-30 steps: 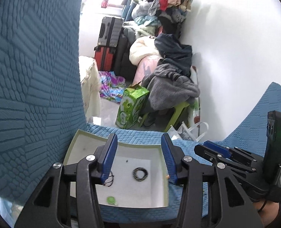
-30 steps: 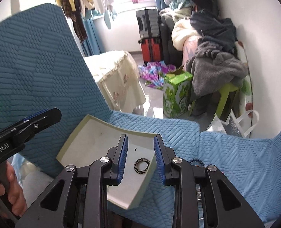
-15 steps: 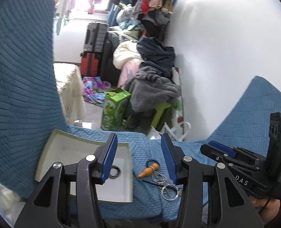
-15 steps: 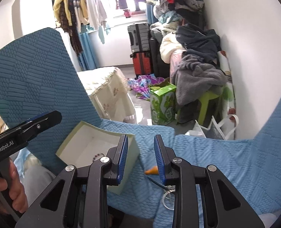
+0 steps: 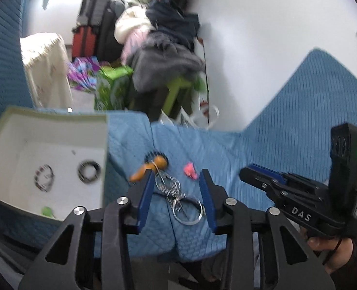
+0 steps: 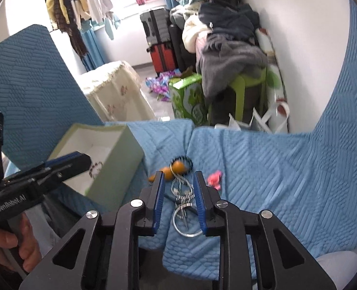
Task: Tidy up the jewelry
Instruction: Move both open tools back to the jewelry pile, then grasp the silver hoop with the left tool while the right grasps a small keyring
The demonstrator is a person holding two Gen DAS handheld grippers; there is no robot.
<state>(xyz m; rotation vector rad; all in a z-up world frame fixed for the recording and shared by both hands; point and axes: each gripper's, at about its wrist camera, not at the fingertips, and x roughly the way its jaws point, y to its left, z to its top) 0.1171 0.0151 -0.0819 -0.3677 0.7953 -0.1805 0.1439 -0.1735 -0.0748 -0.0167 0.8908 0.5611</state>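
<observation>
Both grippers closing, nothing pinched yet – left gripper (image 5: 176, 191) and right gripper (image 6: 178, 193) crowd same silver ring (image 6: 187, 220); risk: collision; tangled chain (image 6: 182, 188) drags orange pendant (image 6: 177, 168) – snag before box (image 5: 57, 130).

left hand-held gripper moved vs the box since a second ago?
Yes. The left hand-held gripper was framing the box; it now sits right of it, over the silver rings on the blue cover, jaws closing, nothing gripped.
</observation>
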